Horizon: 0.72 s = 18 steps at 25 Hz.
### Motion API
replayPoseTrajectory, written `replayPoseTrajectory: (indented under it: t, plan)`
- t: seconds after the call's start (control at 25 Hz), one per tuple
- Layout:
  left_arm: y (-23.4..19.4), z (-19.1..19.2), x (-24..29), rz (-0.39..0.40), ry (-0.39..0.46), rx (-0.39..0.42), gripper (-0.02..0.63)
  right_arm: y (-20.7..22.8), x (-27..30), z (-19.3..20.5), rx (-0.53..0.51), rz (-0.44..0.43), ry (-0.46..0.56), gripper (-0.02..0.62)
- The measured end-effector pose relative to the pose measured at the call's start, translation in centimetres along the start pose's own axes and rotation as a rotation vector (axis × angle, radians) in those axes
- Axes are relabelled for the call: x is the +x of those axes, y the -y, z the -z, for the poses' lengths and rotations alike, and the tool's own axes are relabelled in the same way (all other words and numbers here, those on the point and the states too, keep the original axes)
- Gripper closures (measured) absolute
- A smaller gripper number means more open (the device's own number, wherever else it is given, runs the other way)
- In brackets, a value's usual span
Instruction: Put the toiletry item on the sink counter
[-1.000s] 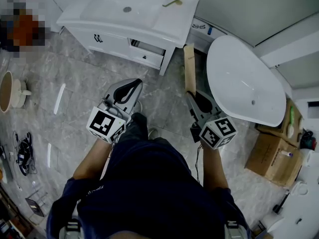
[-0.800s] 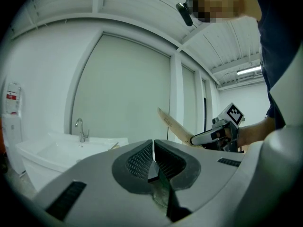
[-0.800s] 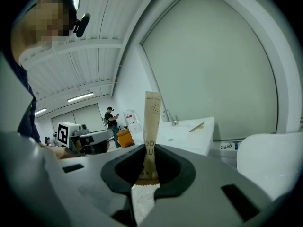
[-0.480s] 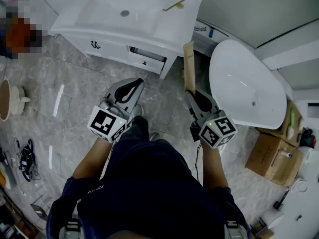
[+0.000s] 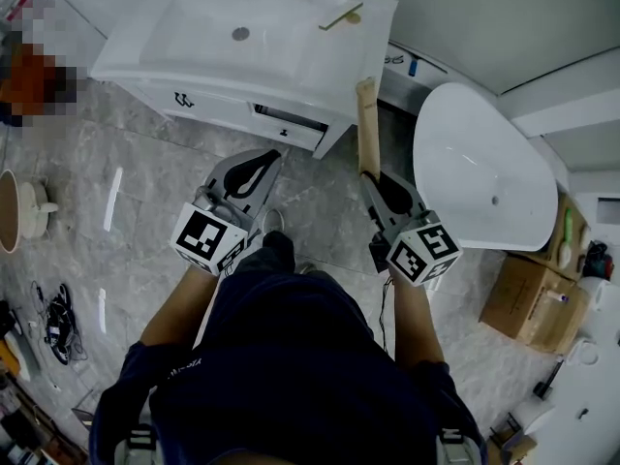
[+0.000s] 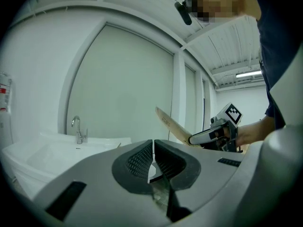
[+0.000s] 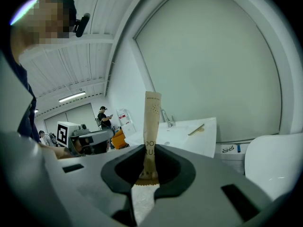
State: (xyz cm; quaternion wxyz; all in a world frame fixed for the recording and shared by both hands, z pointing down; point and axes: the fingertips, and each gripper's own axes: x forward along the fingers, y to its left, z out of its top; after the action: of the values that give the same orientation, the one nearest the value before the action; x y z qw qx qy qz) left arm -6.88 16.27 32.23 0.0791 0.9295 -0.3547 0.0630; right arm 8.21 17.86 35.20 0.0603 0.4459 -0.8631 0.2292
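The long paper-sleeved toiletry item [image 5: 366, 124] was pinched at its near end by the right gripper [image 5: 374, 177] and held out toward the sink counter [image 5: 320, 56], short of it, presumably so that its far end could be laid down first. The left gripper [image 5: 269, 158] was pressed together, empty. Sleeve print was shown only by the right gripper view, and the gap to the counter only by the head view.
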Motion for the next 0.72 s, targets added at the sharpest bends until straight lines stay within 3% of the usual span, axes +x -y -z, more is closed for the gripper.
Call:
replayPoseTrajectory:
  t: [0.72]
  plan:
    - [-8.8, -2.1, 1.6, 0.07, 0.024, 0.014, 0.568, -0.7, 7.7, -3.6, -0.008, 0.063, 0.018, 0.535]
